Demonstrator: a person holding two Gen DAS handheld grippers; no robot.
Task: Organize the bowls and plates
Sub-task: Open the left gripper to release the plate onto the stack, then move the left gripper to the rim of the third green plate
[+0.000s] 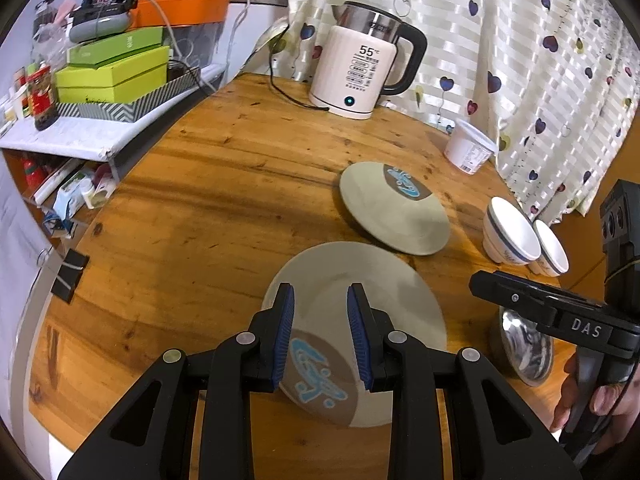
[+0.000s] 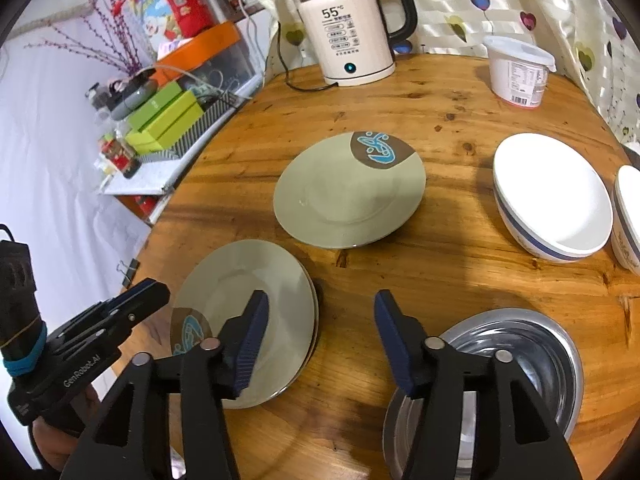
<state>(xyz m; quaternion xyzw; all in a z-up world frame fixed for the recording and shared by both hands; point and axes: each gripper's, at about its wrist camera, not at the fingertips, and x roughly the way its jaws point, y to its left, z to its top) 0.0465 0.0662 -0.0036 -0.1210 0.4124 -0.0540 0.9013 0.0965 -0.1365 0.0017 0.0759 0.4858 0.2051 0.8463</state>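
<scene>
Hovering over the round wooden table (image 2: 440, 264), both grippers are seen empty-handed w/ nothing pinched. The left gripper (image 1: 320, 332) is held above the near sage-green ceramic plate w/ a brown-and-blue emblem (image 1: 360, 308); its blue pads stand partly apart, and the plate is seen through the gap, not clamped. In the right wrist view a second rim shows under that plate, so it is judged to be a stack of two. The right gripper (image 2: 320, 344) has its fingers spread wide, bare wood between them. Taking the white electric kettle (image 2: 348, 28) as landmark: a matching lone green plate (image 2: 348, 192) lies between the kettle and the stack, approx. mid-table; two white bowls w/ a blue band (image 2: 556, 208) sit touching side by side, towards the kettle's handle side & nearer the grippers; a shiny steel bowl (image 2: 516, 356) lies farthest from the kettle, just under the right gripper. The lone plate lies straight ahead of both grippers, on the kettle side; being round, no long axis is offered, so any rim approach would do. The right gripper is judged nearer to it & already open.
</scene>
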